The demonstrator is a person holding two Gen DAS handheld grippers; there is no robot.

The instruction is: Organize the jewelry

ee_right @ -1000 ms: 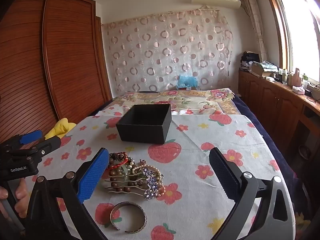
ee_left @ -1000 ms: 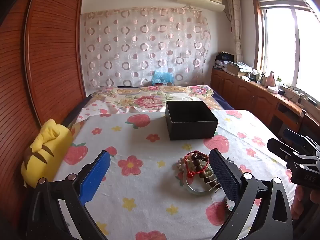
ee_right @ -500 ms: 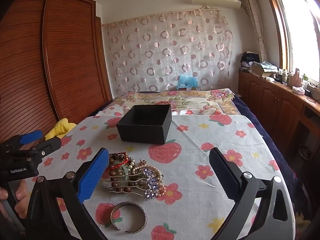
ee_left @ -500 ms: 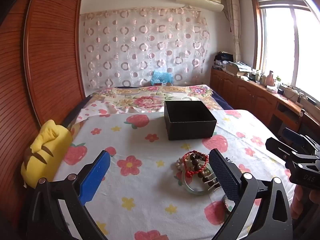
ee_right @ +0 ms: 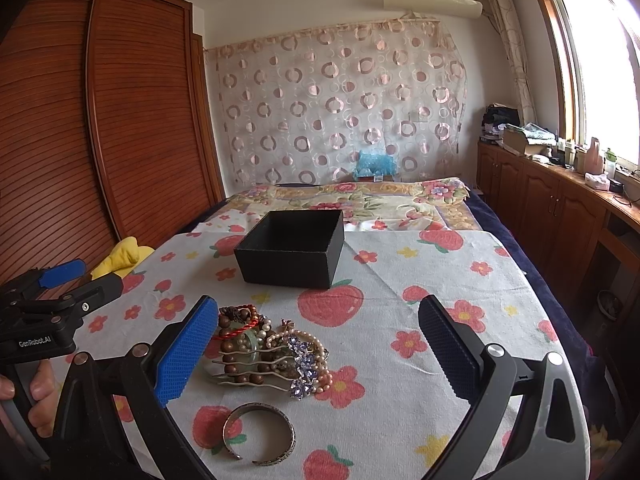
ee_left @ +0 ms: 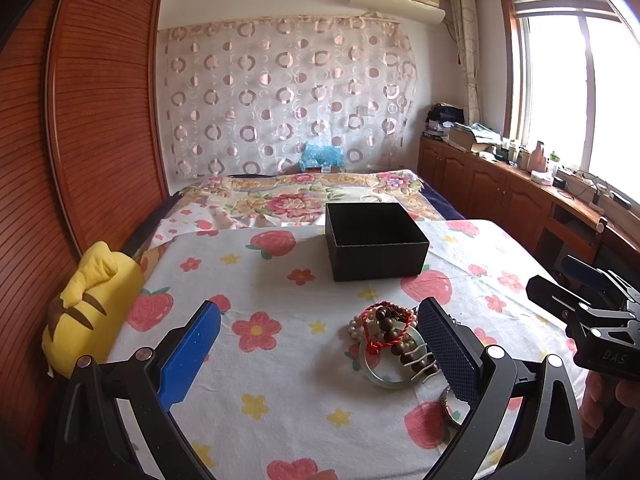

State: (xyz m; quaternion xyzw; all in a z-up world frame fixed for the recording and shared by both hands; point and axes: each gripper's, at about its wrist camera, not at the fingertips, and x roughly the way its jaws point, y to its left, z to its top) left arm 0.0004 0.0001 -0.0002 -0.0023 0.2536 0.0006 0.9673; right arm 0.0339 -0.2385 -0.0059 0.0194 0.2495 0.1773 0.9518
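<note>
A pile of jewelry (ee_right: 264,352) lies on the flowered cloth: brown bead bracelets, a red cord, pearls, a purple flower piece, a green bangle. It also shows in the left wrist view (ee_left: 394,342), just left of my right finger. A silver cuff bracelet (ee_right: 259,434) lies nearer, apart from the pile. An open black box (ee_right: 292,254) stands behind the pile, also in the left wrist view (ee_left: 374,242). My left gripper (ee_left: 318,354) is open and empty above the cloth. My right gripper (ee_right: 318,354) is open and empty, the pile near its left finger.
A yellow plush toy (ee_left: 90,310) lies at the cloth's left edge by the wooden wardrobe (ee_left: 80,120). A bed with a floral quilt (ee_right: 352,200) lies behind the box. Wooden cabinets (ee_right: 560,216) run along the right wall under the window.
My left gripper has drifted slightly, so the box and jewelry sit a little further left in its view. The right gripper has not visibly moved.
</note>
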